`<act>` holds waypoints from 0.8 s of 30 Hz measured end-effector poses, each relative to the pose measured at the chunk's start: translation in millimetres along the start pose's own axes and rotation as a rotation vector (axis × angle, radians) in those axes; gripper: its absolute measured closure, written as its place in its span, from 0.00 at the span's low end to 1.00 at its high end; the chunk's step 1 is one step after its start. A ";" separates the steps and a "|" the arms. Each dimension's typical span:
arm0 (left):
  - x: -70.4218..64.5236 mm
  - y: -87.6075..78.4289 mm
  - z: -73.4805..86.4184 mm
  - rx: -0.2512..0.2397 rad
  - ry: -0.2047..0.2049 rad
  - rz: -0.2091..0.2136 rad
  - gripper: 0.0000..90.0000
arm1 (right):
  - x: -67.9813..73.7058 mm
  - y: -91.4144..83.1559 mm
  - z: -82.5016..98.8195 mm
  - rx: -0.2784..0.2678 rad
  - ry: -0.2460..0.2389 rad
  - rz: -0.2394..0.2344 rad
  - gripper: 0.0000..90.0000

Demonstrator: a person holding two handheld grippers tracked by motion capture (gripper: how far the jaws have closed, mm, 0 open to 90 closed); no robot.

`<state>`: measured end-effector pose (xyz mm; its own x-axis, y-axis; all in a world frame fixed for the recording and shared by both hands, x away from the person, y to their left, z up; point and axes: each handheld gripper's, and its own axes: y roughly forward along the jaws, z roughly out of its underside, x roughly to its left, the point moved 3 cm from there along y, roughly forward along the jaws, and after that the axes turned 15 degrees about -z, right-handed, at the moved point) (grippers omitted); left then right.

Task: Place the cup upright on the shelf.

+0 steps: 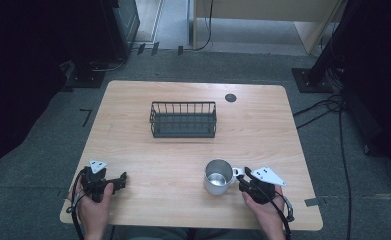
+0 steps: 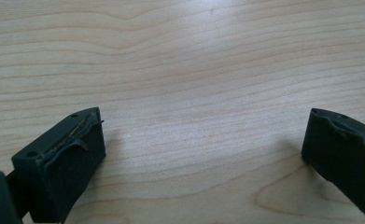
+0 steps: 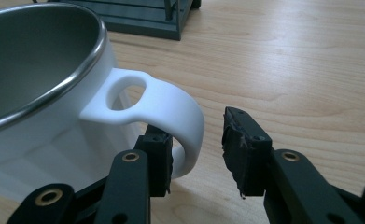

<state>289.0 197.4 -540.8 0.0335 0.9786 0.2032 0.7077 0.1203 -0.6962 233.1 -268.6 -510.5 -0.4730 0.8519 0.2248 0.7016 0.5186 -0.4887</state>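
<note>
Mug (image 3: 45,93), left of frame: right gripper (image 3: 196,149) jaws straddle its handle (image 3: 171,112), not yet clamped, ready to lift; left gripper (image 2: 203,154) gapes, idle.

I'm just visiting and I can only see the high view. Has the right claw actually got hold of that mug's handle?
Observer: Not yet. In the right gripper view the white handle sits between the jaws of the right claw, but there is a clear gap between it and one jaw.
Operator: And the left claw, is it carrying anything?
Observer: No. The left gripper view shows the left claw wide open, with nothing but the bare wooden table between its jaws.
</note>
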 end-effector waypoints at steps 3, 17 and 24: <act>0.0 0.0 0.0 0.000 0.000 0.000 0.00 | -0.4 6.2 0.2 0.009 0.010 0.022 0.69; 0.0 0.0 0.0 0.000 -0.001 0.000 0.00 | 1.8 8.0 -7.7 -0.055 0.032 0.055 0.88; 0.0 0.0 0.0 0.000 -0.001 0.000 0.00 | 5.4 8.5 -16.3 -0.032 0.015 0.051 0.89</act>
<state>289.0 197.4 -540.8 0.0332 0.9787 0.2027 0.7079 0.1201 -0.6960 245.1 -258.4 -499.7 -0.4281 0.8782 0.2133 0.7413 0.4762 -0.4730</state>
